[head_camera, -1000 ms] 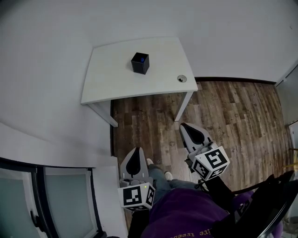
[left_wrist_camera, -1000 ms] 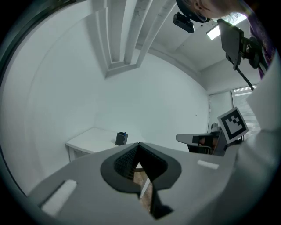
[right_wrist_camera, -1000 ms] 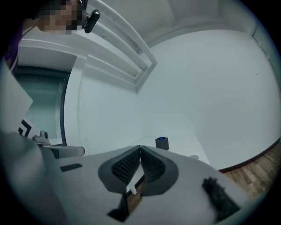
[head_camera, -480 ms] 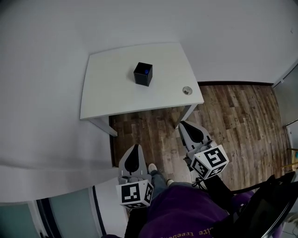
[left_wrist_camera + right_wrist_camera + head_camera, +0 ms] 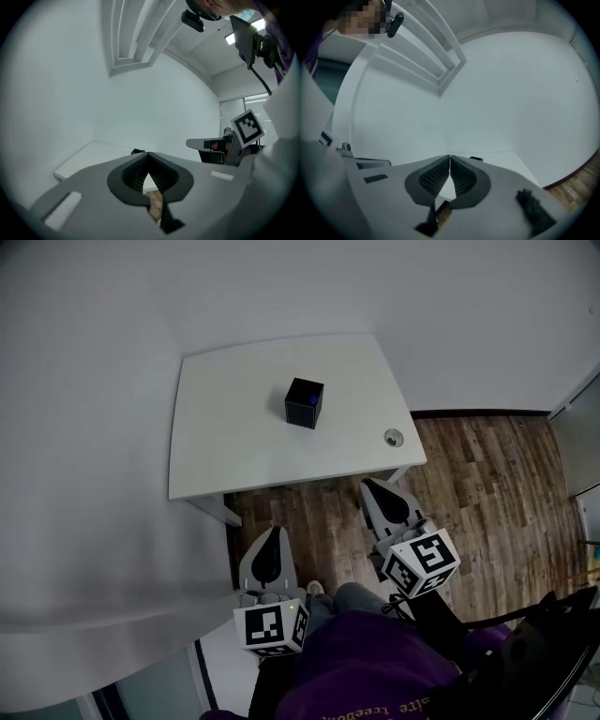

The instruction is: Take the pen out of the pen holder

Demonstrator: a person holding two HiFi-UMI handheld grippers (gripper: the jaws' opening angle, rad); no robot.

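1. Nearest, at the bottom of the head view, a person's purple garment [image 5: 366, 671] fills the lower edge, over a wood-plank floor [image 5: 487, 465].
2. The left tongs [image 5: 274, 532] and the right tongs [image 5: 370, 486] are held out side by side above the floor, each pointing toward a white worktop [image 5: 234, 437]. Each carries a marker cube [image 5: 272, 629] at its rear.
3. The left gripper view shows the left tongs [image 5: 147, 153] closed, tips meeting, with nothing between them.
4. The right gripper view shows the right tongs [image 5: 449, 157] closed too, tips together and empty.
5. The black, box-shaped pen holder [image 5: 305, 403] stands near the middle of the worktop, well apart from both tongs and ahead of them. It lies between their two lines of aim.
6. A blue spot, seemingly the end of the pen [image 5: 312, 399], shows in the holder's open top.
7. Only the head view shows the holder's square shape and a round cable hole [image 5: 393, 437] near the worktop's right front corner.
8. In the left gripper view the pen holder [image 5: 137, 151] is a small dark shape just above the tong tips, and the right tongs' marker cube [image 5: 247, 127] appears at the right.
9. In the right gripper view the pen holder [image 5: 476, 159] sits just right of the tips.
10. Farthest, a plain pale wall [image 5: 281, 287] stands behind the worktop.
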